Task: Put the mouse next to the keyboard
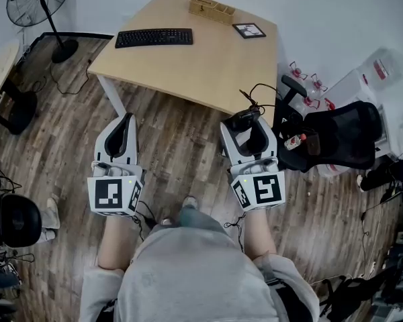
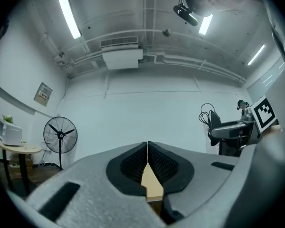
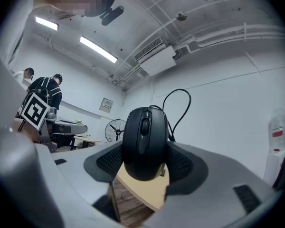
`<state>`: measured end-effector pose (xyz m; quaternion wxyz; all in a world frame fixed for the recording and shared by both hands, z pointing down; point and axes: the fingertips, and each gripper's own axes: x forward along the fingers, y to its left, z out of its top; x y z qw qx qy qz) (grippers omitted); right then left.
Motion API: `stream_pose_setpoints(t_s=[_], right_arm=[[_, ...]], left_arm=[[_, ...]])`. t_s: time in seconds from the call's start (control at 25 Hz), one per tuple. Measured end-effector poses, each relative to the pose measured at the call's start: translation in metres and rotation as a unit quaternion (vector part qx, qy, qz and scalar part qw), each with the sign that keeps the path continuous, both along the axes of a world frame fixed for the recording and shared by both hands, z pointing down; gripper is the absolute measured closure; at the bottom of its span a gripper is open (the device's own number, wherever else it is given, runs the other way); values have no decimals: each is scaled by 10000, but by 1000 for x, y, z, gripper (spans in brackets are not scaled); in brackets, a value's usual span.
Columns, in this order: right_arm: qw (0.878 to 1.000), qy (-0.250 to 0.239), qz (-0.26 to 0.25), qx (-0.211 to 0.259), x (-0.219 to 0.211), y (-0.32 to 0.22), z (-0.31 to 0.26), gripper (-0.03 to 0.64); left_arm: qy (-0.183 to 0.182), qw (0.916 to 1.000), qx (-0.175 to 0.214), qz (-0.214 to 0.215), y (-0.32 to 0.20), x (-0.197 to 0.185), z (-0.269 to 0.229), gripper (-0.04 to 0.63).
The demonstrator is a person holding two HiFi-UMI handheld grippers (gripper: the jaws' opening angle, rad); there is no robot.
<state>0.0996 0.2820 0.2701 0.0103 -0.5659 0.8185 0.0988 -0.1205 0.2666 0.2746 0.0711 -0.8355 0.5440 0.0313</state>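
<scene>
**Mouse in the air, on its way to the desk**

A person is standing back from the wooden table, carrying the black mouse in the right gripper, whose jaws are spread wide and pressing on the mouse's sides. Its cable is trailing toward the table edge. The left gripper is hanging alongside with its jaws closed together on nothing. The keyboard is lying on the far left of the tabletop, well apart from the mouse. The carrying step appears to be under way. The next move likely calls for reaching across the table and setting the mouse down just beside the keyboard, while minding the cable.
</scene>
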Motion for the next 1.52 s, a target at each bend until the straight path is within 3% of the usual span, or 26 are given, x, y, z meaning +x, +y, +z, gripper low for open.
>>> stream_pose_setpoints(t_s=[0.28,0.52,1.0,1.52], right_arm=[[9996,-230,-148,20,10,-28,-3,365],[10000,37,-85,25,26,-60,1,365],[9991,-216,-362,-24,58,-106,3,365],[9994,-221,-268,-11,60,-174,5,365]], left_arm=[[8,9999,42,-107,-25,7,-2,584],[6,9997,109,-204,-50,22,-4,584],[-31,9995,152,-266,-89,66,-8,584],[-33,9995,163,-254,-158,63,-7,584]])
